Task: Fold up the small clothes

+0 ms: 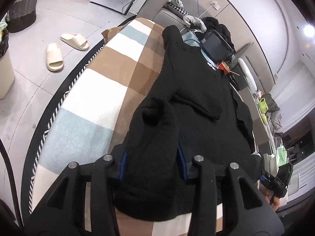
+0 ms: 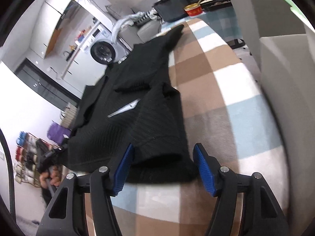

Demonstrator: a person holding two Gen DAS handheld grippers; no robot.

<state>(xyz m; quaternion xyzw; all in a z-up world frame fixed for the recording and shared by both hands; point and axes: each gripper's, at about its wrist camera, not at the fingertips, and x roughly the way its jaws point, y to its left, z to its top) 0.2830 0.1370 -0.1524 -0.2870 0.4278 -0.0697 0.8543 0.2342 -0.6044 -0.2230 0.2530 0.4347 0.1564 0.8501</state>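
- You are working on a black knitted garment [image 1: 196,106], thick and ribbed in texture, with what looks like a long sleeve or leg running out to a narrow end; which kind of garment it is you cannot tell for sure.
- It lies spread on a checked blanket [image 1: 82,106] of brown, white and pale blue squares that covers the surface.
- In the right wrist view a folded section [image 2: 157,129] lies on top of the garment's near part, and a pale label or tag [image 2: 126,108] shows in a gap in the knit.
- Its long axis runs away from you: the wide end sits close to both grippers, and the narrow end [image 2: 177,31] points toward the far clutter, where a red bowl [image 2: 194,9] and a dark tray [image 2: 173,11] stand.
- Your left gripper [image 1: 151,165] has its jaws closed onto a thick bunch of the near edge; the knit fills the gap and hides most of the blue pads.
- Your right gripper [image 2: 163,169] has its jaws released: the blue pads [image 2: 203,169] stand apart on either side of the near hem, with a visible gap at the right one.
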